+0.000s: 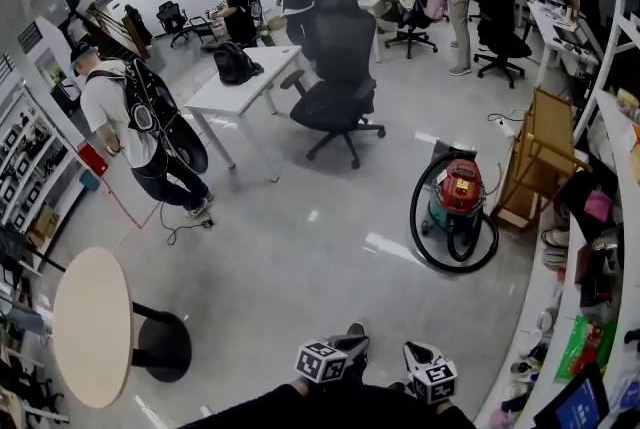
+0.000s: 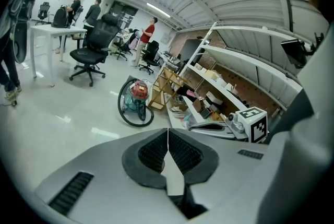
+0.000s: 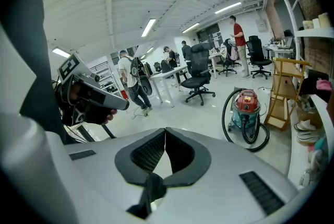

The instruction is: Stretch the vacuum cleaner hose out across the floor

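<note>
The vacuum cleaner [image 1: 460, 195] has a red top and a teal body and stands on the grey floor at the right. Its black hose [image 1: 421, 235] loops round it in a big ring. The same vacuum cleaner [image 2: 139, 93] and hose [image 2: 124, 108] show far ahead in the left gripper view, and the vacuum cleaner [image 3: 246, 106] with its hose [image 3: 226, 122] in the right gripper view. My left gripper [image 1: 347, 344] and right gripper [image 1: 418, 359] sit side by side at the bottom edge, well short of the vacuum. Both the left gripper [image 2: 167, 132] and the right gripper [image 3: 165, 132] are shut with nothing between the pads.
A black office chair [image 1: 338, 77] and a white table [image 1: 240, 82] stand mid-room. A round table [image 1: 92, 327] is at the lower left. A person with a backpack [image 1: 130, 122] stands left. A wooden frame [image 1: 540, 157] and cluttered shelves [image 1: 600, 257] line the right side.
</note>
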The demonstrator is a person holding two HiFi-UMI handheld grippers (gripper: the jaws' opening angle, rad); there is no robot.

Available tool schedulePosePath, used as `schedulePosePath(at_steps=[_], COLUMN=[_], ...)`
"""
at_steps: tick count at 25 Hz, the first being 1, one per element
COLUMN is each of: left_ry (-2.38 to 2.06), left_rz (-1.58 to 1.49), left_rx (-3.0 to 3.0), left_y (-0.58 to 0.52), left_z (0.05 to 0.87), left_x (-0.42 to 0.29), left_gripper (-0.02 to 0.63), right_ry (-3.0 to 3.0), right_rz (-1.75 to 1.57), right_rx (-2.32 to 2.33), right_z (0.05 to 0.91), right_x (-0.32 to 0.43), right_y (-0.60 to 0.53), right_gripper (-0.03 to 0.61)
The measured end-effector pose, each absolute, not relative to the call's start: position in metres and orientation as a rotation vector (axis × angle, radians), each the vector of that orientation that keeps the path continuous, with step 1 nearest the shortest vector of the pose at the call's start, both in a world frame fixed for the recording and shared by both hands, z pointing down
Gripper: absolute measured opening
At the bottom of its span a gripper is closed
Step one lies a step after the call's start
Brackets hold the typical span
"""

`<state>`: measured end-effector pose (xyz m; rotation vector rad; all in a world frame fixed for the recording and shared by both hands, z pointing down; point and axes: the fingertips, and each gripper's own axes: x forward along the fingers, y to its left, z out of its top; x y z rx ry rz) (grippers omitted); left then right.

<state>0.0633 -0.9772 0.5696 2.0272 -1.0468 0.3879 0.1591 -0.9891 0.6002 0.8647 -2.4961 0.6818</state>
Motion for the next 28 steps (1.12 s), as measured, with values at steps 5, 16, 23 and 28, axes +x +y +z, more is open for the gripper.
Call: schedulePosePath(at_steps=[5, 16, 23, 28], left_ry=[-0.948, -0.736, -0.809, -0.948], left_rz=[0.329, 0.364, 0.290, 0.280], left_rx=[2.061, 2.179, 2.033, 1.975], left_y=[-1.076, -1.215, -1.259, -1.303], left_z=[0.572, 0.573, 0.597, 0.595], left_x=[0.055, -0.005, -0.047, -0.053], left_gripper=[0.021, 0.021, 0.021, 0.021], right_ry=[-2.424, -2.315, -2.309, -2.402], right_rz=[0.655, 0.653, 0.687, 0.660], right_rx=[0.953, 1.117, 1.009, 0.846], right_z=[0.601, 0.585, 0.607, 0.612], right_x=[0.158, 0.103, 0.072, 0.057], right_y=[-1.067, -1.189, -1.245, -1.315], right_gripper=[0.014, 0.014, 0.014, 0.014])
